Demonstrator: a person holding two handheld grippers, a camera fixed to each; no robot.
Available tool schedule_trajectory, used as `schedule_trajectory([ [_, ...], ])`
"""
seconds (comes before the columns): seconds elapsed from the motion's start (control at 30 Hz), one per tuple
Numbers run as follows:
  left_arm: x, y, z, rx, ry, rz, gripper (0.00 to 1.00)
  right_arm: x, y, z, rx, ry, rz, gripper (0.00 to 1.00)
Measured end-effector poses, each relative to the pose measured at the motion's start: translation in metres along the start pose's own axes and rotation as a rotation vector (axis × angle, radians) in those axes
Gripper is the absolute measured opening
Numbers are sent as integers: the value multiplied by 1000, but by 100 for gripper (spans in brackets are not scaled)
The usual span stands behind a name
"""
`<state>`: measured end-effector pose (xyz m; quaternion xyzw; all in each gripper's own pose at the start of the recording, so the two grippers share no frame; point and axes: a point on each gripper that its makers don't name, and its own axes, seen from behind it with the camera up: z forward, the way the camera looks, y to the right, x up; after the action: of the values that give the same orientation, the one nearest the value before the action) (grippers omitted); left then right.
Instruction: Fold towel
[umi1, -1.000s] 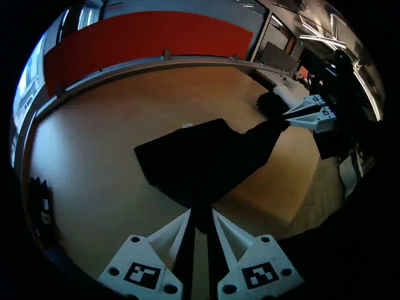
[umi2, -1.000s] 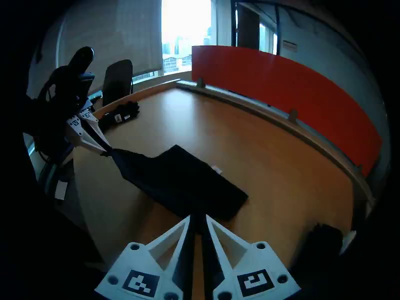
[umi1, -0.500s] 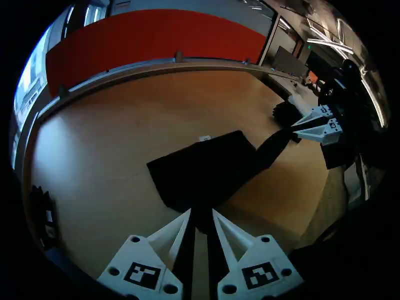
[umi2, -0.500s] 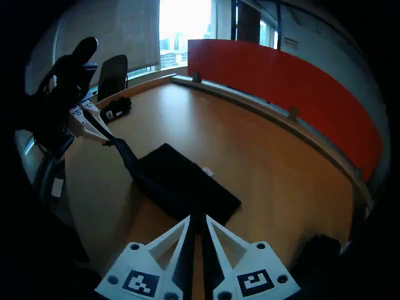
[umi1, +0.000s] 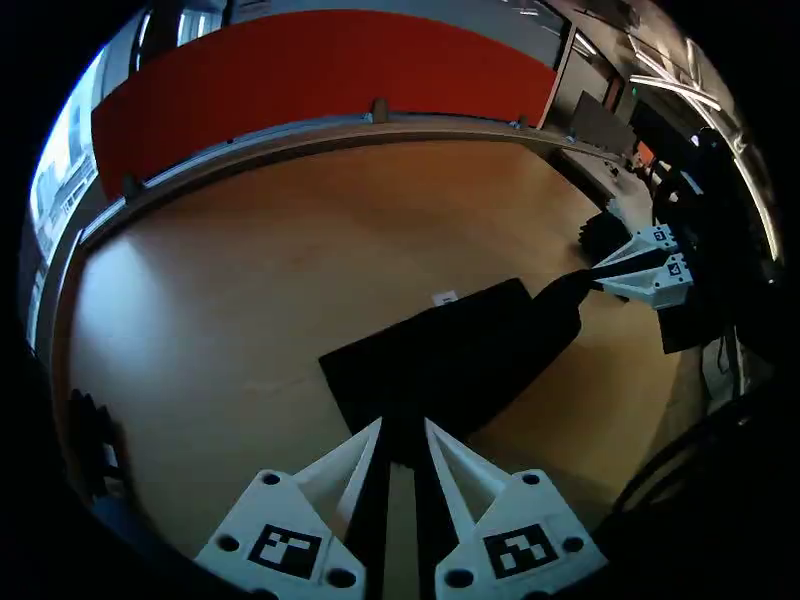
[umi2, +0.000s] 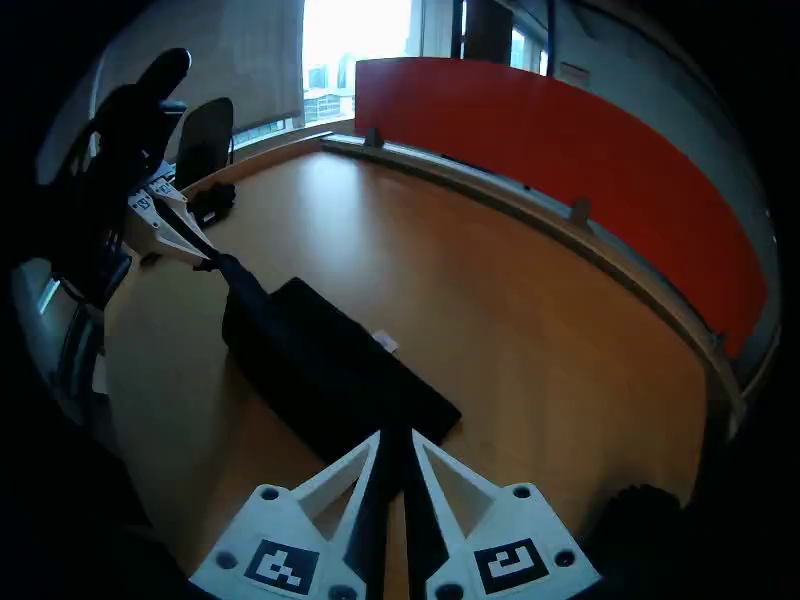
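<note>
The towel (umi1: 450, 350) is dark and lies near the middle of the wooden surface (umi1: 230, 270), with most of it flat on the wood. The left gripper (umi1: 403, 428) holds one corner and the right gripper (umi2: 396, 437) holds another, and both corners are pulled up a little. Each pair of fingers (umi1: 350, 465) is pinched tight on the cloth, with almost no gap between them.

The towel looks soft and light; it sags and bends near the held corners, so I think it will flop and not keep its shape. It should not break, but a loose pinch could let a corner drop. The corners and edges look like the best places to hold it; holding the middle would bunch it up.

There is a lot of bare wood round the towel, so there is room to swing the corners over. A small white tag (umi1: 444, 298) lies just beside the towel's far edge. A dark thing (umi2: 210, 202) sits near the edge of the surface by the left gripper, and a chair (umi2: 205, 140) stands past it. A red panel (umi1: 300, 80) runs along the far side, well apart from the towel. The near edge of the surface is close to both grippers, so I think the fold should go away from it.
</note>
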<state>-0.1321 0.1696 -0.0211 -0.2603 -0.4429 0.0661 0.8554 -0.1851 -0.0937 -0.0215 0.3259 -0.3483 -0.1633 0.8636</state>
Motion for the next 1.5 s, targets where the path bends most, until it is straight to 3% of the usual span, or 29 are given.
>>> schedule_trajectory([
  [0.53,-4,-17,37,7,-57,19,15,-14,15,28,10,-49,30,7],
  [0.87,-9,-24,53,27,-59,35,24,-24,21,38,0,-71,50,8],
  [1.2,-15,-45,68,93,-65,33,37,-34,35,47,-53,-93,73,32],
  [1.4,-18,-55,71,119,-71,31,37,-38,39,51,-66,-103,78,34],
  [1.47,-18,-57,71,123,-72,30,37,-38,39,52,-66,-105,75,41],
  [1.5,-18,-57,71,124,-71,30,42,-38,39,52,-66,-105,72,50],
])
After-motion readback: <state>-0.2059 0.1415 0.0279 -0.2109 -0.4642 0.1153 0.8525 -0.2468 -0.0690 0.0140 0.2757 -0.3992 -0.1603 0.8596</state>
